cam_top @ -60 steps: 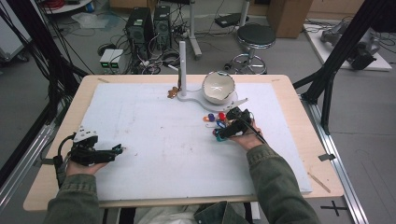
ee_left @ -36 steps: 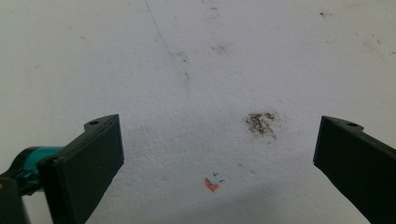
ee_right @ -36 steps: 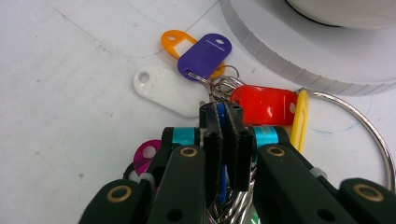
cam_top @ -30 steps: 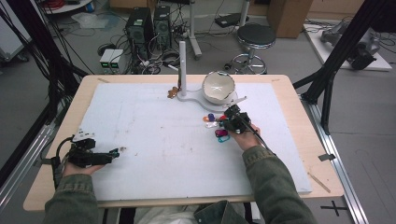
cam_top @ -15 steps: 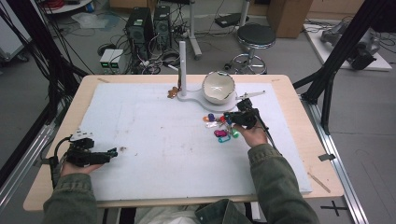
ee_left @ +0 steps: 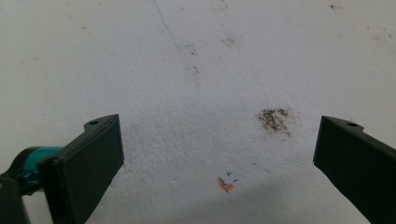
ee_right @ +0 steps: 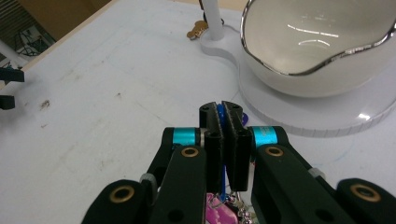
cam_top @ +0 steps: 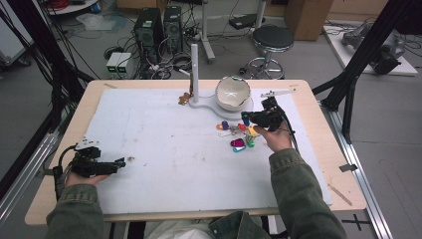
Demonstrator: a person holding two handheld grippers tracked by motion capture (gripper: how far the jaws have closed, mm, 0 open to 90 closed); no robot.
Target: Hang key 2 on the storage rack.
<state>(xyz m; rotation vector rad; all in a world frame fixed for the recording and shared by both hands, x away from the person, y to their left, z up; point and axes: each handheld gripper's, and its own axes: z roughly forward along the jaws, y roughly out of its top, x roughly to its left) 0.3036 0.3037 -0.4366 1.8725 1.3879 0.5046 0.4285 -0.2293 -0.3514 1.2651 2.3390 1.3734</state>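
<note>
A bunch of keys with coloured caps (cam_top: 235, 135) lies on the white mat in front of a white bowl (cam_top: 232, 93). My right gripper (cam_top: 246, 118) hovers just above and right of the bunch, pointing left. In the right gripper view my right gripper (ee_right: 223, 109) is shut, with a thin blue piece (ee_right: 225, 179) of the bunch pinched between the jaws. A pink tag (ee_right: 219, 215) and key rings hang below them. My left gripper (cam_top: 119, 162) rests at the mat's near left; in the left gripper view my left gripper (ee_left: 219, 140) is open over bare mat.
The bowl (ee_right: 322, 42) sits on a white base (cam_top: 209, 104) with an upright post (cam_top: 194, 67). A brown key bunch (cam_top: 185, 98) lies at the post's foot. A small metal bracket (cam_top: 276, 92) lies beyond the right hand. The mat (cam_top: 164, 149) carries faint stains.
My right gripper has moved a little farther away and to the right, toward the bowl, staying over the coloured keys. The left gripper has slid slightly left.
</note>
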